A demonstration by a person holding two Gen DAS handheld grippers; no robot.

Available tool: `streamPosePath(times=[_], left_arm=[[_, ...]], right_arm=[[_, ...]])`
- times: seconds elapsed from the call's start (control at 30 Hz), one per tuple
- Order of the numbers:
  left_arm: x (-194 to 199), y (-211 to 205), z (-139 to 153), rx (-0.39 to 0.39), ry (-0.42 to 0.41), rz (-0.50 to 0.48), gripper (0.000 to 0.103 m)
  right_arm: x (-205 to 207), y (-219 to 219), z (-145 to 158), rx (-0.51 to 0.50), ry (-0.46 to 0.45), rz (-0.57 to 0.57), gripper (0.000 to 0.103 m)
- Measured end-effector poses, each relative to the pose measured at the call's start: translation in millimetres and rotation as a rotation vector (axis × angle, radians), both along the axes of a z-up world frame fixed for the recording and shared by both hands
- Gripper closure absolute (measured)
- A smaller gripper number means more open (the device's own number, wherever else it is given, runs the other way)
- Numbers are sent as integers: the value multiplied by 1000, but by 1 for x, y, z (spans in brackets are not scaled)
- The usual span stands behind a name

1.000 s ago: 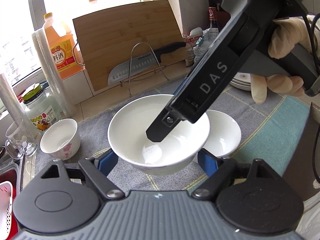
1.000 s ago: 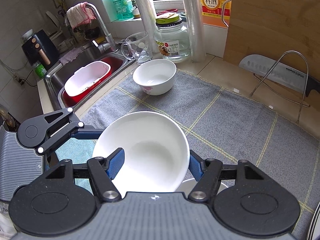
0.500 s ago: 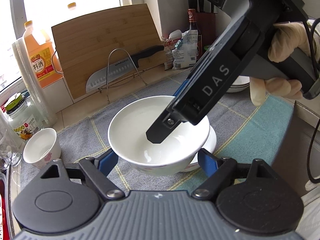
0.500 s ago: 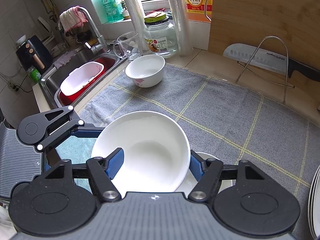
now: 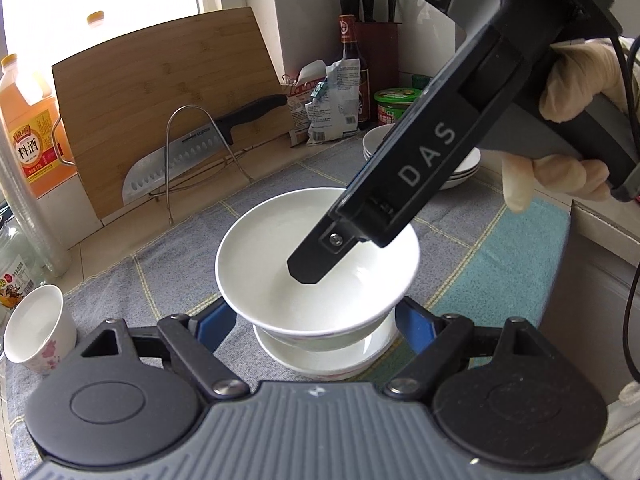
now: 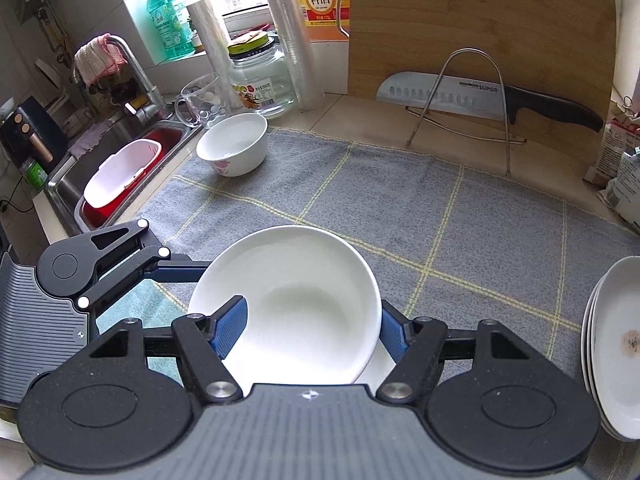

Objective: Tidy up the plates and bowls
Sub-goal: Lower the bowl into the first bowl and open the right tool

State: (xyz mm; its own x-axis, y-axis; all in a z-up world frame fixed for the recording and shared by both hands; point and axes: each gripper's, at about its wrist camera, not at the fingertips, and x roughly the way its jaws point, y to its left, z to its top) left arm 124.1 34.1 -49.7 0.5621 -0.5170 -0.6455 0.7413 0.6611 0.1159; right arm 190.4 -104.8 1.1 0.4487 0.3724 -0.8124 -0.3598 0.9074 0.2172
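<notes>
A home kitchen: a steel sink (image 6: 120,152) with faucet (image 6: 132,76), a bamboo cutting board (image 6: 480,40) and cleaver (image 6: 448,94) on the tiled worktop (image 6: 360,116), cooking-wine jug (image 5: 28,128), knife block (image 5: 376,52).

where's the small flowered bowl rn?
The small flowered bowl sits at the far left corner of the grey mat in the right wrist view, beside the sink and in front of the glass mug.
</notes>
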Motion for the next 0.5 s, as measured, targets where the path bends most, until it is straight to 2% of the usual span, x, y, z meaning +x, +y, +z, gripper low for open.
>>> streamPosePath(times=[0.5], left_arm=[[11, -9, -15, 43, 48, 6, 17]], right_arm=[[10, -6, -22, -14, 36, -19, 28]])
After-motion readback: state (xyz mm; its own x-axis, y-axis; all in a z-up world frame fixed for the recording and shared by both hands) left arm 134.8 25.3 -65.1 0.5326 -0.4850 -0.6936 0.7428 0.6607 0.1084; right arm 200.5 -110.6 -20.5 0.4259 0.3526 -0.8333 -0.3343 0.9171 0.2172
